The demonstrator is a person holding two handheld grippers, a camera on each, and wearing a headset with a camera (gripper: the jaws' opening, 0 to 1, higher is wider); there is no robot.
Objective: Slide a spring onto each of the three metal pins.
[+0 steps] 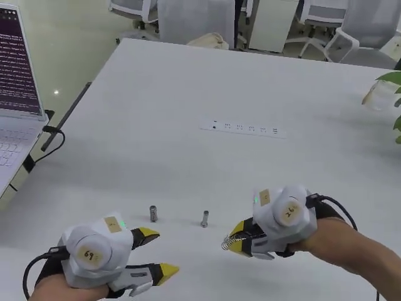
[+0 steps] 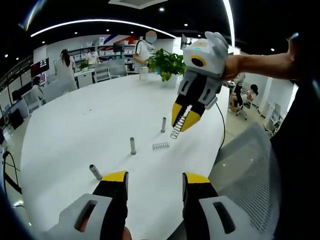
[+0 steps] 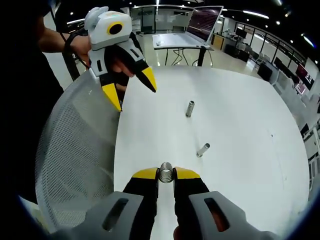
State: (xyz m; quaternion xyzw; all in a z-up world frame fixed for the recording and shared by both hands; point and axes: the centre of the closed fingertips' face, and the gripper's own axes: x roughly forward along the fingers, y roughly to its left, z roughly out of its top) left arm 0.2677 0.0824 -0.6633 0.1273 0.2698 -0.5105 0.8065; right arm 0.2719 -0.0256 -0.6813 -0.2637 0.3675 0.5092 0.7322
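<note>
– Spring (image 3: 166, 172) in hand?

– Yes: pinched end-on by the closed fingers of the right gripper (image 3: 166, 175), bottom centre of the right gripper view. Second spring (image 2: 160, 146) lying loose on the table (image 2: 75, 125), mid-frame in the left gripper view.

– Other side?

– Left gripper (image 2: 156, 181) spread open, holding nothing, at the bottom of its own view.

– Handling?

– Probably light thin wire, squashy along its length, quick to kink or ping away. Best held gently round the coils near one end, keeping the bore free for a pin.

– Pins?

– Three bare pins (image 2: 133, 145) in a loose row, centre-left of the left gripper view; no spring on any yet.

– Surface, room?

– Smooth white table, likely slippery enough to let small parts roll. Power strip (image 1: 244, 128) mid-frame in the head view, laptop (image 1: 15, 94) upper left, plant (image 1: 393, 94) at the right edge, office chairs (image 1: 131, 9) along the top.
</note>
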